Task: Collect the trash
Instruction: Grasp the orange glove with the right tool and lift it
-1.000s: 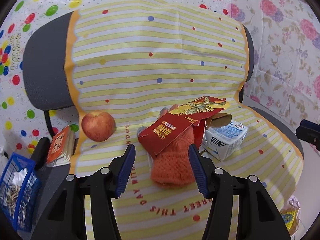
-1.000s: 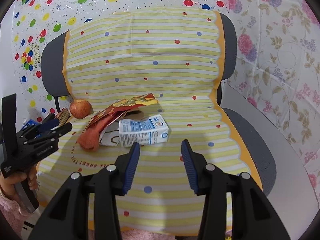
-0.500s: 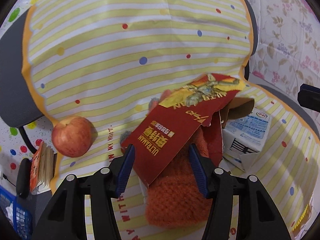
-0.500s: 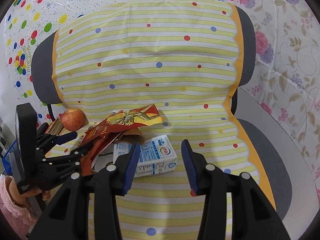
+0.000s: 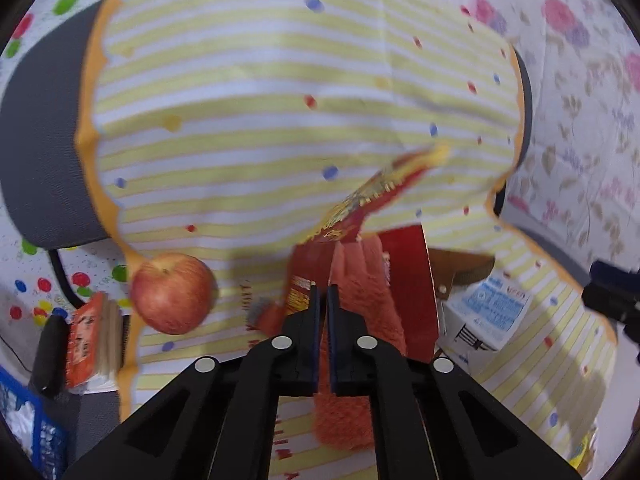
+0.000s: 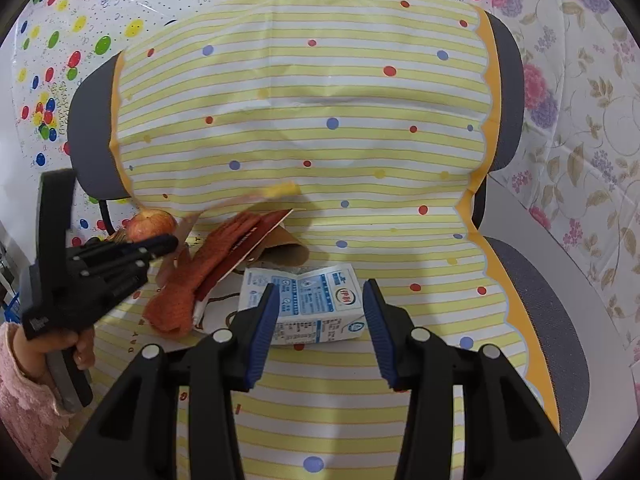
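My left gripper [image 5: 322, 294] is shut on the edge of a red and gold flattened box [image 5: 360, 208], which tilts up off the seat; it also shows in the right wrist view [image 6: 168, 242]. An orange knitted glove [image 5: 360, 292] lies under the box. A white and blue milk carton [image 6: 308, 300] lies on its side on the striped seat cover [image 6: 304, 120]. My right gripper [image 6: 320, 312] is open, its fingers on either side of the carton's near end.
A red apple [image 5: 172, 296] sits at the seat's left edge. A small book [image 5: 88, 344] and a blue basket [image 5: 28, 440] are lower left off the chair. The grey chair [image 6: 536, 300] stands against patterned wall covers.
My left gripper has closed on the red box and lifted its edge. My right gripper has moved in over the milk carton.
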Motion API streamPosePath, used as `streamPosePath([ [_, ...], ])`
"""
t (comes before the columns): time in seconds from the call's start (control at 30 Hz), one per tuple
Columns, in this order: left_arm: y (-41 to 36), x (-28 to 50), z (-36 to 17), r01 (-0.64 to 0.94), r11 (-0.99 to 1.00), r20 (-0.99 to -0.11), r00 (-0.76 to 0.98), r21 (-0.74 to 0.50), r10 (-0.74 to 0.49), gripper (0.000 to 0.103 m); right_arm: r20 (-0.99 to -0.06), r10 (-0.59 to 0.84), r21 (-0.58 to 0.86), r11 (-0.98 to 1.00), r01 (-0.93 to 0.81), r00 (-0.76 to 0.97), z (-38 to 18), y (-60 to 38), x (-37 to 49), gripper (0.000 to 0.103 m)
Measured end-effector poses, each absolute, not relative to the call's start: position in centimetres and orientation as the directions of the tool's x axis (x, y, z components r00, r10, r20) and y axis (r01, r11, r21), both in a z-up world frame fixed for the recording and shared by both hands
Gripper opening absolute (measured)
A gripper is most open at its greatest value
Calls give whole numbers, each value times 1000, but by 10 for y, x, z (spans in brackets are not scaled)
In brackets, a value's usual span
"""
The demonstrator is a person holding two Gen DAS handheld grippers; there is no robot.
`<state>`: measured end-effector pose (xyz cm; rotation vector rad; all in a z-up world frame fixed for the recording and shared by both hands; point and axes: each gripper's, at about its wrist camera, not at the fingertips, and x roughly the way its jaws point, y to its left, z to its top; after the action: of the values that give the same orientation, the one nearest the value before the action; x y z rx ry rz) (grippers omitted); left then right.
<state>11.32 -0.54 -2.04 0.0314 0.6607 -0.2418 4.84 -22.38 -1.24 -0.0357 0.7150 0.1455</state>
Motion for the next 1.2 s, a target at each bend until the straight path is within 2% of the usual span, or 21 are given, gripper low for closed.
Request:
streamPosePath([
  [0.13, 21, 88, -1, 182, 975, -583, 782, -124, -220, 0, -647, 156, 24, 983, -184, 746, -10, -208, 42, 43],
  [0.4, 57, 41, -17, 99, 969, -678, 697, -228, -231, 0, -670, 223, 41, 964, -264, 708, -23, -166, 36, 43],
  [0.57, 57, 38, -31, 95, 972, -714, 663, -216, -223, 3, -682, 232, 38, 958, -284, 694, -29, -151, 36, 43],
  [0.73, 42, 42, -53, 122, 973, -738, 635, -197, -229, 10, -689, 233, 31, 956, -293, 687, -32, -143, 36, 43],
  [0.8, 39, 43, -61, 118, 976, -741, 637, -181, -214, 10, -694, 233, 30, 955, -295, 682, -35, -142, 37, 43],
  [0.9, 44, 42, -61, 103, 978, -724, 659, -182, -204, 0, -704, 238, 38, 954, -299, 669, -41, -139, 41, 43],
  [1.03, 59, 37, -40, 67, 986, -679, 717, -156, -156, 0, -712, 251, 46, 949, -313, 655, -50, -130, 50, 43],
  [1.2, 78, 38, -33, -8, 989, -672, 734, -150, -96, 0, -717, 272, 60, 941, -332, 642, -59, -116, 65, 43],
])
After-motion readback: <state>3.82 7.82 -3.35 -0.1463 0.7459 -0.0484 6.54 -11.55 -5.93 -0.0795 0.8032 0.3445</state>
